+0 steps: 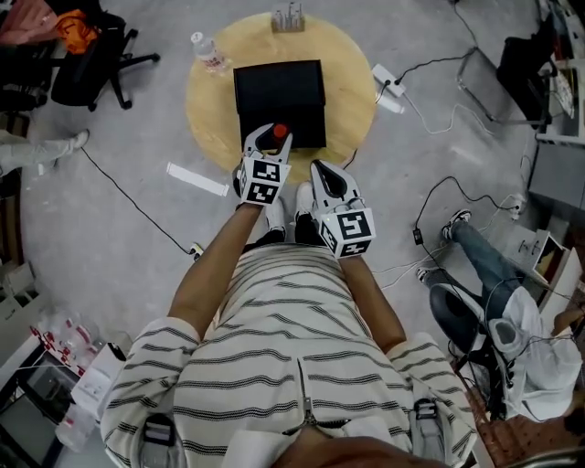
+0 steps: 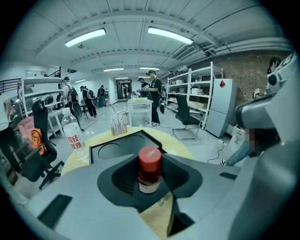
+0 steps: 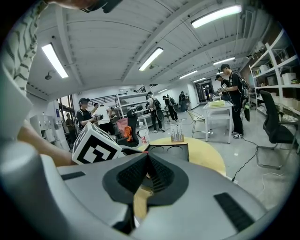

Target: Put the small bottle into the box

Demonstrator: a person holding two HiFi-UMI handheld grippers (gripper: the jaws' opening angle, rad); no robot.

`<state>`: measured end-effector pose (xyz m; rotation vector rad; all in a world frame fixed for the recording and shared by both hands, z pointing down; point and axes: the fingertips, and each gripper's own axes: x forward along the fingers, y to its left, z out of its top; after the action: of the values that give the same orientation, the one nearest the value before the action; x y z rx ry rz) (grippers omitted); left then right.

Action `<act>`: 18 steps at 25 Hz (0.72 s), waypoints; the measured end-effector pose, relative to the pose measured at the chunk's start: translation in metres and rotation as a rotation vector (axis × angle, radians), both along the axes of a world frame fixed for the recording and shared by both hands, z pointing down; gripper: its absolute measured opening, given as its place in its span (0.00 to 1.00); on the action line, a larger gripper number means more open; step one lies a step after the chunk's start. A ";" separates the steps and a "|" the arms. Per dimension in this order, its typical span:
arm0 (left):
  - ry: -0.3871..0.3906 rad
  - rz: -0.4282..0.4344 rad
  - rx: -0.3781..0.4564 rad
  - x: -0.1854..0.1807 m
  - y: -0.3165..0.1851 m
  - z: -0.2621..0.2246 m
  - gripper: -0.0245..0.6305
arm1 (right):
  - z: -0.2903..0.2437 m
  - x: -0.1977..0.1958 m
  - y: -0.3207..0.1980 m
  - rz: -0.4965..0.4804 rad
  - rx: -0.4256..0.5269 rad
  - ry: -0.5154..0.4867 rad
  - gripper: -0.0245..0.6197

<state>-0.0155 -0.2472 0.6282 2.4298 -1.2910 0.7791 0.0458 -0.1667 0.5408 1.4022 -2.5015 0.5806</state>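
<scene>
The striped shirt [image 1: 292, 366] fills the near foreground, both forearms reaching forward. The left gripper [image 1: 272, 137] has its jaws clamped on the bottle [image 2: 149, 169], which stands upright, red cap up, long axis vertical, held over the near edge of the black box [image 1: 279, 91]. The box lies open on the round counter [image 1: 352, 82], showing 2 round recesses. The right gripper [image 1: 320, 171] hangs just beside the left, off the counter's near rim, jaws closed on nothing. Bare counter lies either side of the box. A water bottle [image 1: 208, 52] stands at the far left rim and a tube rack [image 1: 288, 18] at the far rim.
</scene>
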 end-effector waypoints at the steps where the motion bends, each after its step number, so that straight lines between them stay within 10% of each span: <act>1: -0.003 0.000 -0.004 0.000 -0.002 0.002 0.27 | 0.001 0.000 0.000 0.000 -0.002 -0.001 0.07; 18: -0.035 -0.009 -0.076 0.001 -0.015 0.036 0.28 | 0.009 0.003 -0.001 0.012 -0.024 -0.007 0.07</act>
<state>-0.0141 -0.2620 0.6643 2.3592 -1.2601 0.8562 0.0484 -0.1673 0.5499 1.4101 -2.4845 0.6165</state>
